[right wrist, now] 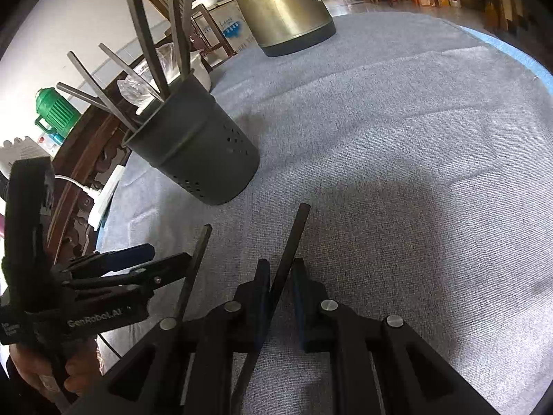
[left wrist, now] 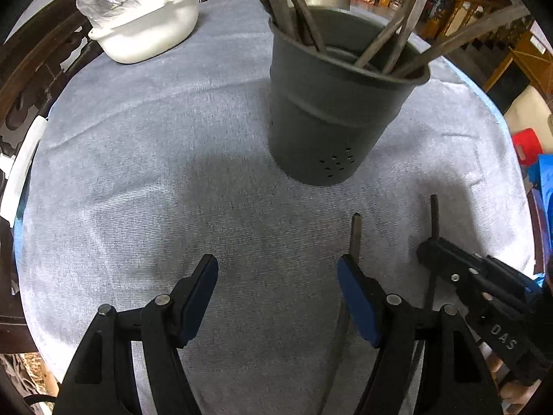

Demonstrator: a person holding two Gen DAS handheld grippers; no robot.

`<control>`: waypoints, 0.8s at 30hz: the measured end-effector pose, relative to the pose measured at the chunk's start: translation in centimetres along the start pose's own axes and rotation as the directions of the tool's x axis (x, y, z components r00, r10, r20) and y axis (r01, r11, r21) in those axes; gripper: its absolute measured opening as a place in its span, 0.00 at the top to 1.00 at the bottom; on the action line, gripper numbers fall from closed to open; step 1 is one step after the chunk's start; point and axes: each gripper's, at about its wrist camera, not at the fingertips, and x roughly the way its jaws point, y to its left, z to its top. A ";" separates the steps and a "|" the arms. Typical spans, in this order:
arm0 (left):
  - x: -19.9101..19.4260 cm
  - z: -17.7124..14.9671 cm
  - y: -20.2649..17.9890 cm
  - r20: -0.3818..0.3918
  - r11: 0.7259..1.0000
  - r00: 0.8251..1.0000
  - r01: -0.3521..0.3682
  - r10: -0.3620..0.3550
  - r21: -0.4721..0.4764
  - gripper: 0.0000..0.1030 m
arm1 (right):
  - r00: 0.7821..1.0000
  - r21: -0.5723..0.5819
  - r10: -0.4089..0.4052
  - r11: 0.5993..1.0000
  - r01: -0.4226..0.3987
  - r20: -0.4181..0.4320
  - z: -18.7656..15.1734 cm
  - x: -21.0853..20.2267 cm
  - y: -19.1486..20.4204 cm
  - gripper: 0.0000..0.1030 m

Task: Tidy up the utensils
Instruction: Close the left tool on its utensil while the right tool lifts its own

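Chopstick [right wrist: 288, 242] pinched between right gripper [right wrist: 280, 276] pads, tip pointing ahead; second chopstick [right wrist: 198, 259] lies loose just left of it, beside left gripper [left wrist: 278, 276], whose jaws stand apart, empty. Holder [right wrist: 204, 152] ahead-left on bench [right wrist: 414, 173]. Advice: lift clear, tilt upright, drop inside rim. Count: two loose chopsticks, one holder, several utensils inside, blurred.

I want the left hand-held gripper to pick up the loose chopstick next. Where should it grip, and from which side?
Grip the loose chopstick near its free far end, coming down from above with the pads on either side of its width. It is thin and long and seems to lie flat on the cloth, and the left hand-held gripper, open, already has one finger beside it.
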 end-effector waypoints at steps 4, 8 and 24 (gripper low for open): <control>-0.8 -0.2 0.3 0.005 1.000 1.000 0.015 -0.015 0.008 0.30 | 1.000 -0.005 -0.003 1.000 0.003 0.006 0.0 0.2 0.4 0.85; -1.0 -0.5 -0.5 0.011 0.999 1.000 0.029 -0.029 0.038 0.30 | 1.000 -0.014 -0.007 1.000 0.008 0.012 -0.1 0.2 0.5 0.85; 1.9 0.3 -2.1 0.014 0.993 0.996 0.092 -0.093 0.076 0.83 | 1.000 -0.006 0.005 1.000 -0.005 0.020 -0.3 0.0 0.2 0.85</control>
